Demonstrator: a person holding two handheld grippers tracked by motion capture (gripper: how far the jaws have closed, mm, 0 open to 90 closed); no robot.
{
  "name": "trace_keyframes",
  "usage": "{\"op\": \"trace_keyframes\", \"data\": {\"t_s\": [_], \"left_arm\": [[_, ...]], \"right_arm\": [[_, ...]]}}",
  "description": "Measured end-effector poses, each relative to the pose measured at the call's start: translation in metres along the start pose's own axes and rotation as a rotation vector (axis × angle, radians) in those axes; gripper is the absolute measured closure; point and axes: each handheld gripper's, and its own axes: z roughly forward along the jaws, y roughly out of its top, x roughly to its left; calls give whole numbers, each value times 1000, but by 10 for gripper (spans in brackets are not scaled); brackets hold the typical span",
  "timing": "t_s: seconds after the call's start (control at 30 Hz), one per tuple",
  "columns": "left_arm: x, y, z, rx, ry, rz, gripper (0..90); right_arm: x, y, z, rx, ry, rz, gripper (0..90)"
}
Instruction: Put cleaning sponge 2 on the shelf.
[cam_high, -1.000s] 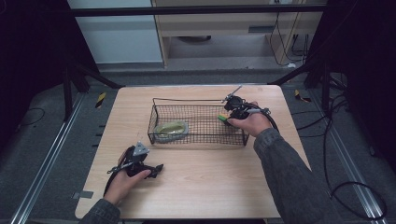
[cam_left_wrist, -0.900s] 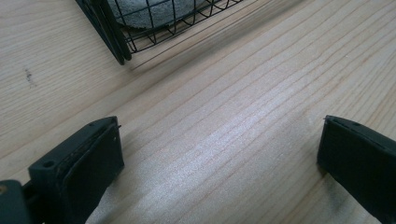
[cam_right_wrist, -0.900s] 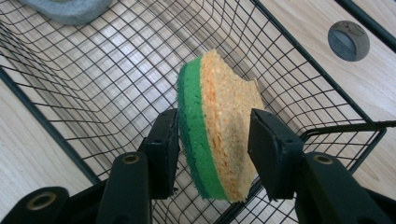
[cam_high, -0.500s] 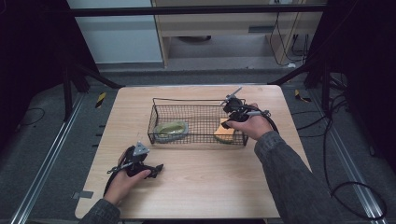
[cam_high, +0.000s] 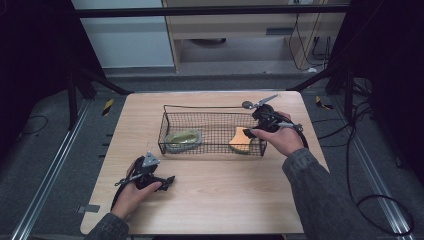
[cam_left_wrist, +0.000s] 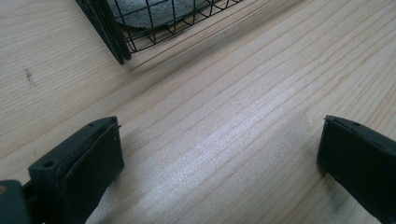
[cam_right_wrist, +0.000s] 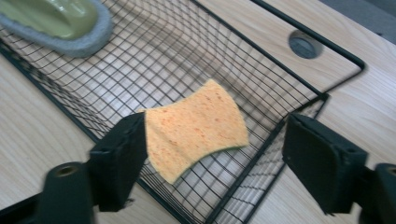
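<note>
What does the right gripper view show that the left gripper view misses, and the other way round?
Right gripper view alone: the orange sponge lying in the wire basket, the green-topped scrubber at the basket's far end, a round hole in the table top, and the right gripper, whose jaws have just been opening, apart from the sponge.
Left gripper view alone: the left gripper, jaws wide over bare table, and one basket corner seen from outside.
Both share: the wire basket, the wooden table, and open black jaws.

Orange sponge (cam_right_wrist: 196, 128) in wire basket (cam_right_wrist: 261, 46), perhaps touching one jaw of right gripper (cam_right_wrist: 212, 158).
</note>
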Motion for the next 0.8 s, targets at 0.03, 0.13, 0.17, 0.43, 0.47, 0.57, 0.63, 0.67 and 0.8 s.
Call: {"op": "trace_keyframes", "data": {"t_s": [0.03, 0.13, 0.17, 0.43, 0.47, 0.57, 0.63, 0.67, 0.8], "left_arm": [[0, 0, 0, 0, 0, 0, 0], [0, 0, 0, 0, 0, 0, 0], [0, 0, 0, 0, 0, 0, 0], [0, 0, 0, 0, -2, 3, 0], [0, 0, 0, 0, -2, 3, 0], [0, 0, 0, 0, -2, 3, 0], [0, 0, 0, 0, -2, 3, 0], [0, 0, 0, 0, -2, 3, 0], [0, 0, 0, 0, -3, 3, 0]], "right_arm": [[-2, -4, -2, -7, -13, 18, 178], [-7, -14, -9, -33, -34, 43, 118], [-9, -18, -12, -42, -42, 59, 104], [-22, -53, -40, -119, -96, 154, 76], [-23, -58, -42, -125, -99, 158, 74], [-26, -71, -47, -127, -106, 175, 74], [-27, -79, -48, -127, -109, 188, 74], [-27, -84, -49, -125, -110, 193, 73], [-28, -100, -48, -130, -122, 213, 72]]}}
